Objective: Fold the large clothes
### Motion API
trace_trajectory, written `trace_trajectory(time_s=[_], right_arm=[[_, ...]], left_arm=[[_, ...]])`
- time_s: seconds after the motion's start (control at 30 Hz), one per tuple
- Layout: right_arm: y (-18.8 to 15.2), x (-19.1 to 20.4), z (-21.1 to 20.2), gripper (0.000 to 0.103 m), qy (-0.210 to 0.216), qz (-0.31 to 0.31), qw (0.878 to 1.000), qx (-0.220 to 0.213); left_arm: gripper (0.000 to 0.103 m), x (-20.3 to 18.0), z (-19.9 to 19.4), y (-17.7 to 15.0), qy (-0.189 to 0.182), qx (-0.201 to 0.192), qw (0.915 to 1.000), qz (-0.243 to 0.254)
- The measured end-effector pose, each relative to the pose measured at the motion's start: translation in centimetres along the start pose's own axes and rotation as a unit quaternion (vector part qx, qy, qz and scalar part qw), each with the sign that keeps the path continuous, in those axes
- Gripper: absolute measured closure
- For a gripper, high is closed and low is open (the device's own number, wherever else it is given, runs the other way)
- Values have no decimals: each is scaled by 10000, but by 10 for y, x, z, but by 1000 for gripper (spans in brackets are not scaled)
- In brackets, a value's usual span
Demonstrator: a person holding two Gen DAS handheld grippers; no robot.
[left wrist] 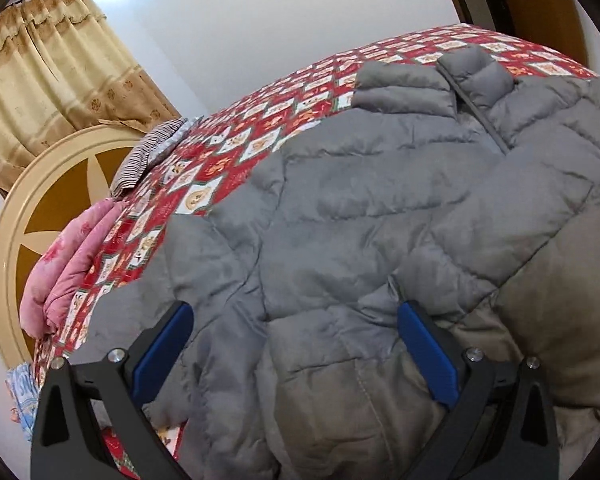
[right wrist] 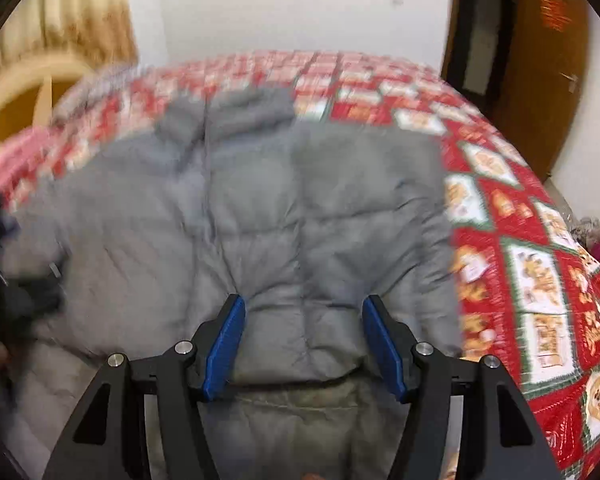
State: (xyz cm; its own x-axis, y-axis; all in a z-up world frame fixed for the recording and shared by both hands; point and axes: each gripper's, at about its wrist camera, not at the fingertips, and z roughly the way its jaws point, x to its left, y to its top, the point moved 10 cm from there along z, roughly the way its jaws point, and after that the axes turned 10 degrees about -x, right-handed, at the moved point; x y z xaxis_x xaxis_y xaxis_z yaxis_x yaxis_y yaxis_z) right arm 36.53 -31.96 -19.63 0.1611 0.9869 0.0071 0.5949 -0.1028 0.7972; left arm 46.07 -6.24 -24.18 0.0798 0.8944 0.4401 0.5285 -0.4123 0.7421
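A grey quilted puffer jacket (left wrist: 380,208) lies spread on a bed with a red patterned cover (left wrist: 228,136); its collar and zip point to the far side. My left gripper (left wrist: 296,312) is open, its blue pads either side of the jacket's near hem. In the right wrist view the same jacket (right wrist: 260,208) fills the middle, blurred. My right gripper (right wrist: 304,308) is open, its pads straddling a bunched part of the jacket's lower edge. The left gripper's dark body (right wrist: 4,280) shows at the left edge of that view.
A round cream and brown headboard (left wrist: 40,200) stands at the left, with a pink folded blanket (left wrist: 68,256) and a striped cloth (left wrist: 148,152) by it. A beige curtain (left wrist: 48,80) hangs behind. A brown door (right wrist: 540,64) is at the right. The bed cover (right wrist: 540,280) extends right.
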Motion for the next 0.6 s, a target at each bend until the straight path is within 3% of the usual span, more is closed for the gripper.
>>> trace_trajectory(time_s=[0.13, 0.23, 0.37, 0.6], right_arm=[[36, -21, -6, 41, -234, 372, 9978, -492], [36, -26, 29, 41, -302, 403, 9987, -91], [5, -33, 70, 41, -417, 264, 9973, 552], [1, -35, 73, 37, -545, 116, 9978, 366]], left_arm=[[0, 2, 2, -4, -149, 54, 9997, -173], [0, 1, 4, -6, -230, 104, 9993, -276], [0, -1, 4, -7, -190, 66, 9994, -265], [0, -3, 3, -7, -140, 34, 9996, -250]])
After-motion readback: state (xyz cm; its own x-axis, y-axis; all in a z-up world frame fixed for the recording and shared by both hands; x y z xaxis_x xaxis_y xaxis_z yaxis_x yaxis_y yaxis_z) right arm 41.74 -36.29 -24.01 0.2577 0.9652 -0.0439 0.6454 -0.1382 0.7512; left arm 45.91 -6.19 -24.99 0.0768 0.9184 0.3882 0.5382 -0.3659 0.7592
